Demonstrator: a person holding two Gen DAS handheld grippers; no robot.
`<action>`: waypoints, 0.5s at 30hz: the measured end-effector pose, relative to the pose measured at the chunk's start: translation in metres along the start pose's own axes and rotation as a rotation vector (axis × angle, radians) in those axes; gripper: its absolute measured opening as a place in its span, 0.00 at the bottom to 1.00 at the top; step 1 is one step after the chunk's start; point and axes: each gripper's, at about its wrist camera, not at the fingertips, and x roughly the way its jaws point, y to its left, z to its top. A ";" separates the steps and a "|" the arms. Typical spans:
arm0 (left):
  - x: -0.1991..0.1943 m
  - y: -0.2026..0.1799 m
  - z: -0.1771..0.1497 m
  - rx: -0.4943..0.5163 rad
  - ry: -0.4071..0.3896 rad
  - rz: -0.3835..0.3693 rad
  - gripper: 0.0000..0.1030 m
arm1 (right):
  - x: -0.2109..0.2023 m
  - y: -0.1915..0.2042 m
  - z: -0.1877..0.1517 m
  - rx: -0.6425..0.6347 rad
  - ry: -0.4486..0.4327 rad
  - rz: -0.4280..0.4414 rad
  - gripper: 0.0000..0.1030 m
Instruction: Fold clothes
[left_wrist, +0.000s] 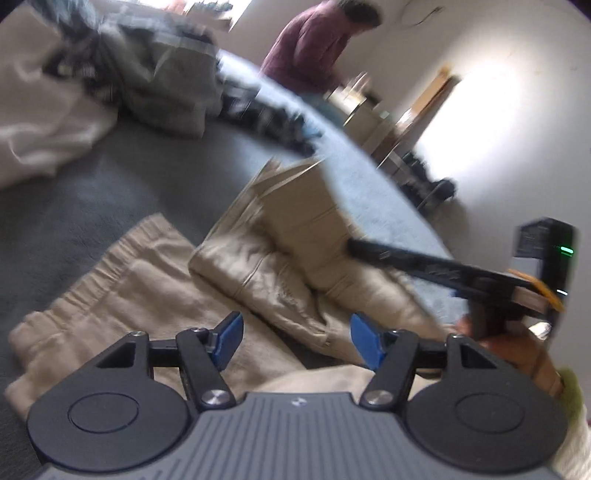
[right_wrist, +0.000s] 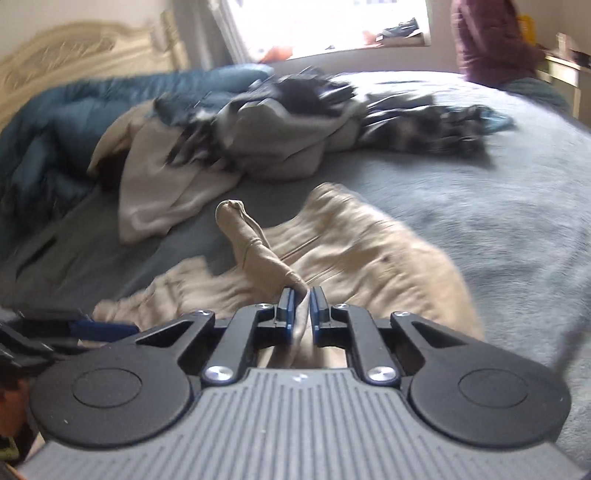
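**Right gripper pinches a fold of the tan trousers; left gripper waits open**

I have the crumpled tan cotton trousers (right_wrist: 354, 254) spread on the grey fleece bed cover (right_wrist: 498, 206), lying in front of both grippers and well apart from the loose heap of grey, cream and checked clothes (right_wrist: 258, 136) further up the bed. I judge that gap is kept so the garment in hand has bare bed around it to be laid flat and doubled over.

My right gripper (right_wrist: 302, 306) has its blue pads nearly together, clamped on a thin ridge of the tan cloth. The cloth rises from the pads in a narrow tent and ends in a rolled tip above the rest of the garment, so this part is lifted off the bed while the bulk lies slack beneath. From the left wrist view, that same gripper (left_wrist: 354, 245) reaches in from the right, and one part of the trousers stands up around its tip.

My left gripper (left_wrist: 295, 338) stands wide open with nothing between its blue fingers (left_wrist: 231, 338). It hovers just above the near part of the trousers, close to what looks like the gathered waistband edge; whether the fingers touch the fabric I cannot tell through the blur.

I take the fold to be at an early stage: one part is raised and the garment is far from flat.

A person in a maroon top (left_wrist: 314, 48) stands beyond the far side of the bed.
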 end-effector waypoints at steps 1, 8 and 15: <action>0.008 0.000 0.002 -0.020 0.019 -0.007 0.63 | -0.001 -0.006 0.000 0.019 -0.015 -0.007 0.06; 0.044 -0.005 0.021 -0.090 0.051 -0.010 0.58 | -0.004 -0.055 -0.008 0.184 -0.074 0.019 0.06; 0.077 0.012 0.035 -0.235 0.070 -0.018 0.17 | -0.010 -0.089 -0.014 0.355 -0.141 0.117 0.08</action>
